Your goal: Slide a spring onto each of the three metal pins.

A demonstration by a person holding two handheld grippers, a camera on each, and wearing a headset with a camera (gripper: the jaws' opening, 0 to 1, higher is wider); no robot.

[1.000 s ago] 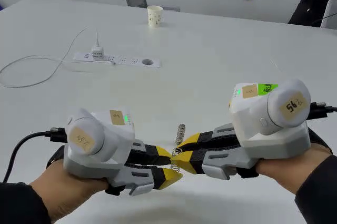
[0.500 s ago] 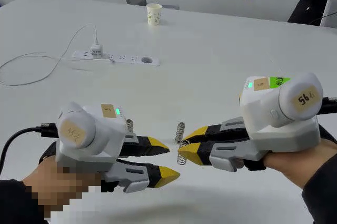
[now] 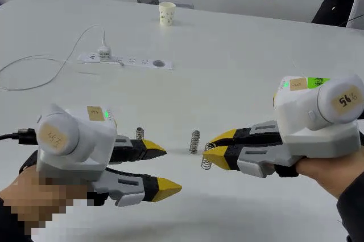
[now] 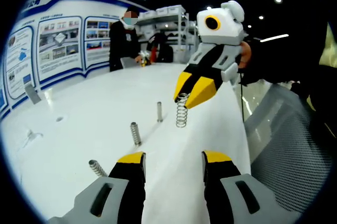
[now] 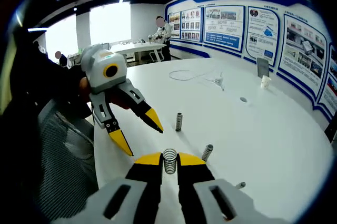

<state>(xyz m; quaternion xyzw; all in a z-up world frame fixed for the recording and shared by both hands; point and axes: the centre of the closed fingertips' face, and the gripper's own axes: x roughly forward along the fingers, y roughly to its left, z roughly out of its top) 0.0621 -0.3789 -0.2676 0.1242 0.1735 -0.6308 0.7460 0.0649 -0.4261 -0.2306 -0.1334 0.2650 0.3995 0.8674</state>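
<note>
Two springs stand on pins on the white table (image 3: 239, 71): one spring (image 3: 194, 141) at the middle, another spring (image 3: 140, 134) to its left. My right gripper (image 3: 209, 150) is shut on a third spring (image 3: 206, 162), which hangs at its yellow tips just right of the middle pin. In the right gripper view that held spring (image 5: 169, 161) sits between the closed jaws of the right gripper (image 5: 169, 156). A bare pin (image 4: 159, 112) stands beneath the held spring (image 4: 181, 110). My left gripper (image 3: 165, 168) is open and empty, left of the pins.
A white power strip (image 3: 125, 62) with a cable (image 3: 34, 74) lies at the back left, and a paper cup (image 3: 166, 14) stands farther back. People stand at far benches (image 4: 126, 39). A mesh chair (image 4: 284, 145) sits off the table's edge.
The two grippers, tip to tip around the spring a second ago, have drawn apart. The left one moved left with nothing in it; the right one moved right, keeping the spring.
</note>
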